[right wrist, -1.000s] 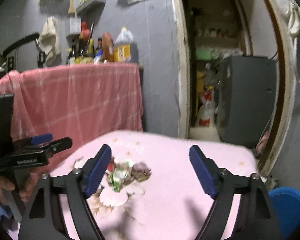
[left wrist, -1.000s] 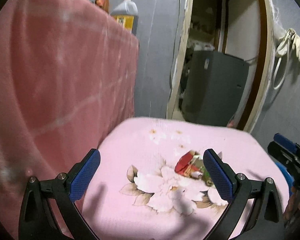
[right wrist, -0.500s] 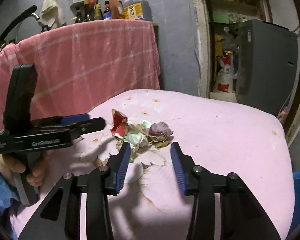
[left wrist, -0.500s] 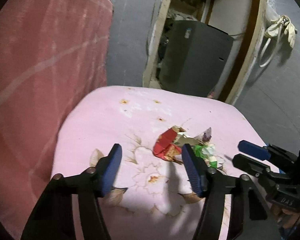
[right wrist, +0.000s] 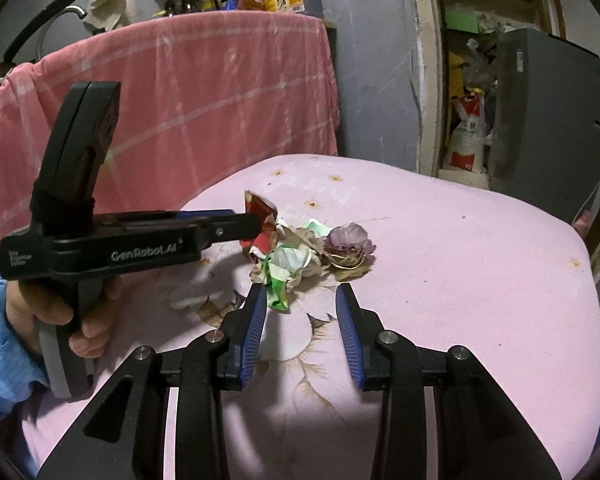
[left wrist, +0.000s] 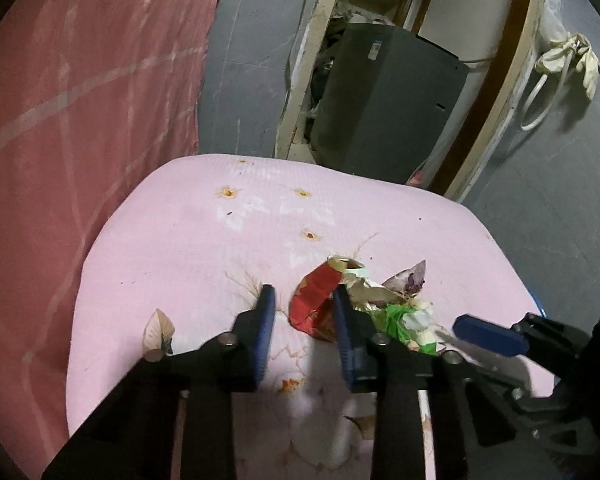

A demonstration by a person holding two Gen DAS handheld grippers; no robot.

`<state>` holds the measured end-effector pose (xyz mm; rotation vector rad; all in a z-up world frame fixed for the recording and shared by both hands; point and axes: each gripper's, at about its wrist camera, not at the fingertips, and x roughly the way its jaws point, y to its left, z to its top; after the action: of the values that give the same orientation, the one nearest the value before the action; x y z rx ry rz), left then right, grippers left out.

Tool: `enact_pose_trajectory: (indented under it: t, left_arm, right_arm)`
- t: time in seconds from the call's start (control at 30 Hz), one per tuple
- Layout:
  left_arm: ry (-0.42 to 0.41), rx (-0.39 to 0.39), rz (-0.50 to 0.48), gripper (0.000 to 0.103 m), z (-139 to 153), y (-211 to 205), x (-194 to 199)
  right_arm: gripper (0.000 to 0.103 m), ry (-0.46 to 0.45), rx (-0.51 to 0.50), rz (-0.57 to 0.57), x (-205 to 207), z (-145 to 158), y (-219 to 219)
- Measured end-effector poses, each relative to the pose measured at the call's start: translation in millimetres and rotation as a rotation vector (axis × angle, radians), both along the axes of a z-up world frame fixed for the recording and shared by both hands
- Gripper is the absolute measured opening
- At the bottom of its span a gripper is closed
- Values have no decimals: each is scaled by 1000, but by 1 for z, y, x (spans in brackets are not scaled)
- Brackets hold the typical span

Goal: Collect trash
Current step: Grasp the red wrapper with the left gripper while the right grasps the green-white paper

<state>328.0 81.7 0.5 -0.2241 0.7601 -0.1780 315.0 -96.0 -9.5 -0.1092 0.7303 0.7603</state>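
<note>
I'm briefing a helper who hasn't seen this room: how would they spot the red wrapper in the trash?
On the pink flowered cloth lies one small trash heap. The red wrapper is at its left end, beside the left gripper. It is the only glossy red piece; its neighbours are green, white and purple.

Pink floral table cover (right wrist: 480, 264); red wrapper (left wrist: 314, 300) at 12 o'clock; green-white scrap (right wrist: 278, 276); purple flower (right wrist: 348, 240); pink-checked cloth (right wrist: 204, 100).

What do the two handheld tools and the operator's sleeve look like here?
Both are black plastic pistol-grip units with two fingers carrying ribbed blue pads and silver pivot bolts: the right tool and the left tool. The left unit's side carries white "GenRobot.AI" lettering and a black strap around its upright rear block. The hand gripping its grey handle shows a blue sleeve.
</note>
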Motion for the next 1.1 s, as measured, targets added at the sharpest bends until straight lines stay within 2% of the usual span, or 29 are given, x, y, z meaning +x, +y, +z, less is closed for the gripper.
enact_pose_trajectory:
  t: [0.13, 0.17, 0.23, 0.27, 0.33, 0.53, 0.97, 1.1]
  left_arm:
    - [1, 1, -5, 9, 1, -1, 1]
    - [3, 5, -5, 8, 0, -2, 1]
    - [7, 7, 0, 5, -1, -3, 3]
    - [11, 6, 1, 2, -1, -4, 4]
    - [19, -2, 9, 2, -2, -3, 4]
    - [25, -35, 32, 1, -4, 2, 0]
    - [-47, -14, 49, 0, 7, -2, -35]
    - [-30, 8, 74, 0, 6, -6, -38]
  right_arm:
    - [32, 18, -14, 14, 3, -3, 6]
    - [29, 20, -14, 15, 4, -3, 8]
    - [14, 26, -17, 17, 7, -4, 9]
    - [12, 32, -18, 22, 8, -5, 10]
    - [9, 51, -21, 29, 9, -8, 11]
    - [5, 48, -6, 18, 7, -7, 8]
    - [3, -84, 47, -61, -18, 11, -18]
    - [4, -46, 77, -67, -11, 10, -23]
